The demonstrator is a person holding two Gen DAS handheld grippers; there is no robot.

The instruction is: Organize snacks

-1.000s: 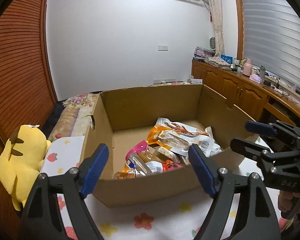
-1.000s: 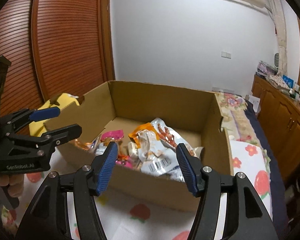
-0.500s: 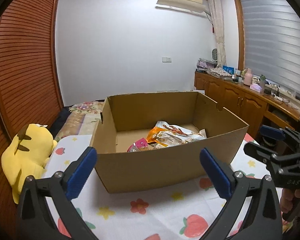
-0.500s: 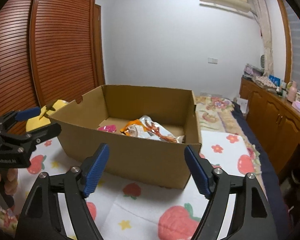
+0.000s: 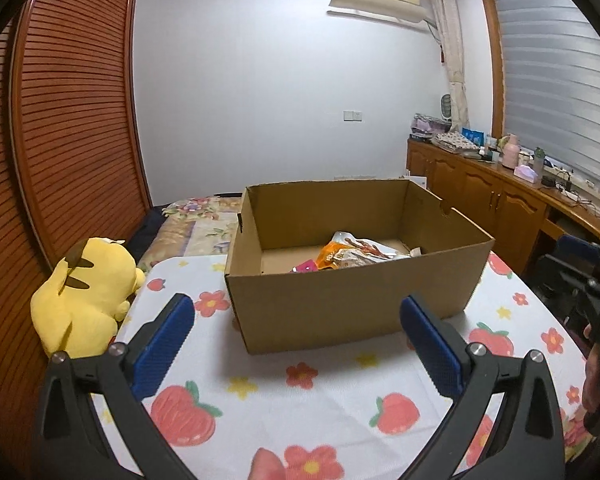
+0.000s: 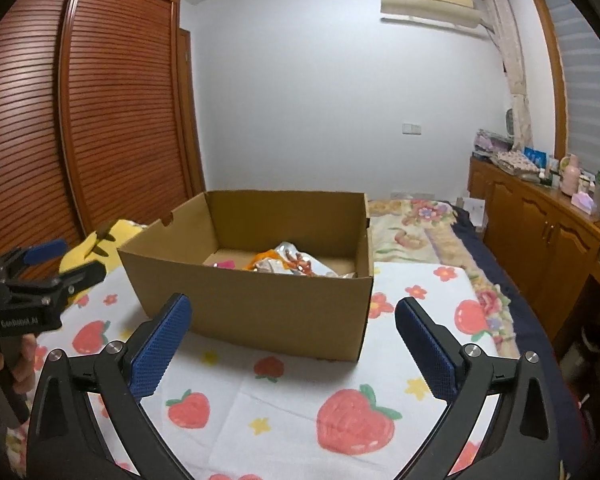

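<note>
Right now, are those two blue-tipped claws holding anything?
No. The left gripper and right gripper have just been opening, with nothing between them; the snacks lie in the cardboard box.

You pull both grippers back from the box (image 5: 356,280); a second ago they hung over its near rim, now bare tablecloth (image 6: 300,384) lies between. The left gripper (image 5: 296,348) stands wider than before, and the right gripper (image 6: 292,348) has just been opening, nothing between its jaws. The snacks (image 6: 292,262) now show only above the rim.
</note>
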